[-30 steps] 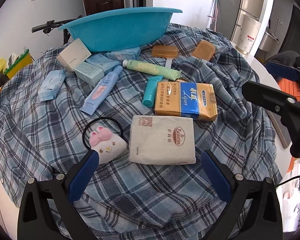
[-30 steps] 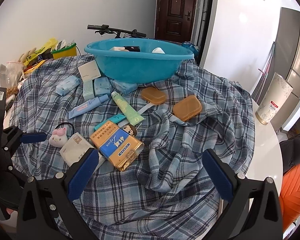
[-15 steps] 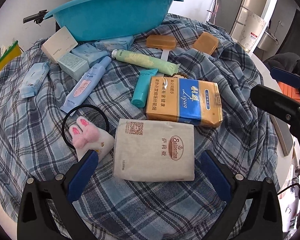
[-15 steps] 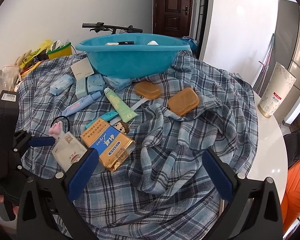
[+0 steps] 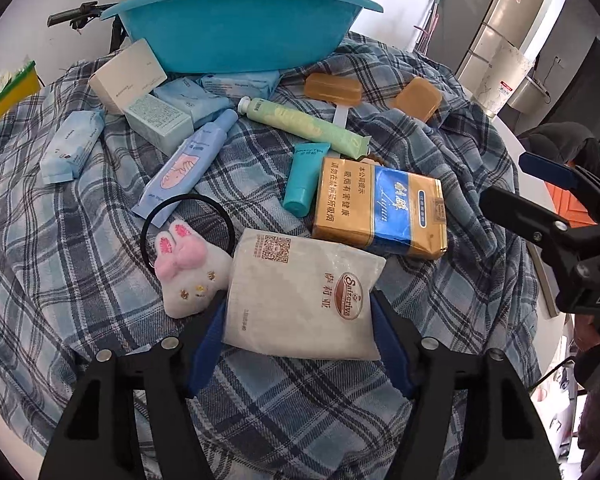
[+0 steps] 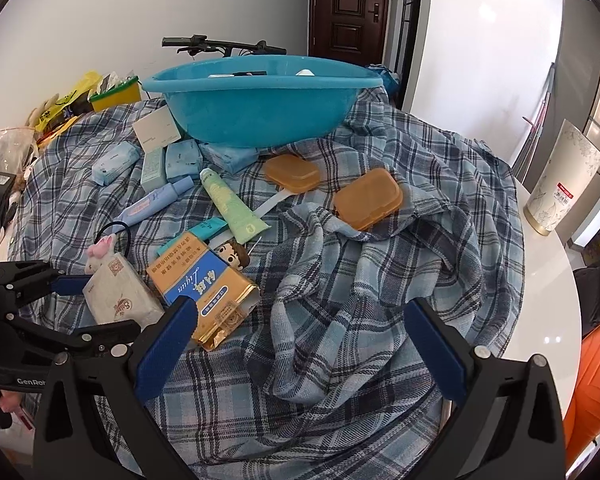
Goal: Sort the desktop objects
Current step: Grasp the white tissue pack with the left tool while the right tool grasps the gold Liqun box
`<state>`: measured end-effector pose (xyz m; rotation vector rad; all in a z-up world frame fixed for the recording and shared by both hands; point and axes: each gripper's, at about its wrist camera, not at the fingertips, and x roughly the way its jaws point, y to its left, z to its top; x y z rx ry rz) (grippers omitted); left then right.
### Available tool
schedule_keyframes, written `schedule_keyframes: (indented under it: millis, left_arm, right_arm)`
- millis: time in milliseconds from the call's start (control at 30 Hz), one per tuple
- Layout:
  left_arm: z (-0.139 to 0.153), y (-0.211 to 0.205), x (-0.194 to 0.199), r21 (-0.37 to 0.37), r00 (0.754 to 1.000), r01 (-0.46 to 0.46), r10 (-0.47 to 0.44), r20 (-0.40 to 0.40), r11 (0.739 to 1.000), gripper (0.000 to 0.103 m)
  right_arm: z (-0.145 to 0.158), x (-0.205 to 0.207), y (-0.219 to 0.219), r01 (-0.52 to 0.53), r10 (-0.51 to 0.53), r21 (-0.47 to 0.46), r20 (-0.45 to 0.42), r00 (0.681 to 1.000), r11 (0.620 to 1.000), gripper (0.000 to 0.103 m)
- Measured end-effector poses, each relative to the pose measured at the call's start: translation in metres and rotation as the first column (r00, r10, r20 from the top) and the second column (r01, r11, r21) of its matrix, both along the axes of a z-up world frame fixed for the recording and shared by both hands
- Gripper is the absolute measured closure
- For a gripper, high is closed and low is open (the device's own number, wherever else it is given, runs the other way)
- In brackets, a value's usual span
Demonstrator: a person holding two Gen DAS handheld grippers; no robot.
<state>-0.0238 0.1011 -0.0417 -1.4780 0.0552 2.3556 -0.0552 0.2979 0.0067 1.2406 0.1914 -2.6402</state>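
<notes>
Left wrist view
- Left gripper (image 5: 296, 340): low in the frame, its blue jaws closing on either side of the near end of a white tissue pack (image 5: 300, 294); the pads sit at the pack's edges, and a firm pinch cannot be made out.
- White tissue pack: lies flat on the plaid cloth (image 5: 60, 240), touching a plush bunny hair tie (image 5: 190, 276) on its left.
- Cigarette carton (image 5: 380, 210): gold and blue, just beyond the pack.
- Tubes: a teal tube (image 5: 305, 178), a pale green tube (image 5: 304, 126) and a blue tube (image 5: 188, 164) lie farther back.
- Blue basin (image 5: 240, 28): at the far edge of the cloth, with small boxes and blue packets in front of it.
- Right gripper (image 5: 552, 200): seen side-on at the right edge.

Right wrist view
- Right gripper (image 6: 300, 344): blue jaws spread wide above rumpled cloth, nothing between them.
- Left gripper (image 6: 96, 304): at lower left, one jaw on each side of the white tissue pack (image 6: 120, 296).
- Orange cases (image 6: 368, 198): two lie on the cloth, right of the tubes.
- Blue basin (image 6: 260, 112): behind everything, a few items inside.
- White round table (image 6: 548, 300): bare at the right, with a patterned canister (image 6: 564, 178) standing on it.
</notes>
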Motion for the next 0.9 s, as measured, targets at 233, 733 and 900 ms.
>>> schedule_keyframes:
  millis: [233, 733, 900]
  left_arm:
    - [0.028, -0.024, 0.009, -0.029, 0.998, -0.003, 0.001, -0.066, 1.000, 0.033]
    - [0.028, -0.052, 0.002, 0.007, 0.997, -0.050, 0.050, -0.057, 0.999, 0.032]
    - [0.027, -0.049, 0.003, 0.000, 0.996, -0.039, 0.039, -0.076, 0.999, 0.028]
  right_arm:
    - [-0.003, -0.004, -0.027, -0.146, 0.145, 0.038, 0.028, 0.989, 0.988, 0.000]
    - [-0.040, -0.029, -0.066, -0.308, 0.291, 0.160, 0.121, 0.949, 0.938, 0.018]
    - [-0.040, -0.027, -0.065, -0.317, 0.303, 0.114, 0.123, 0.945, 0.942, 0.044]
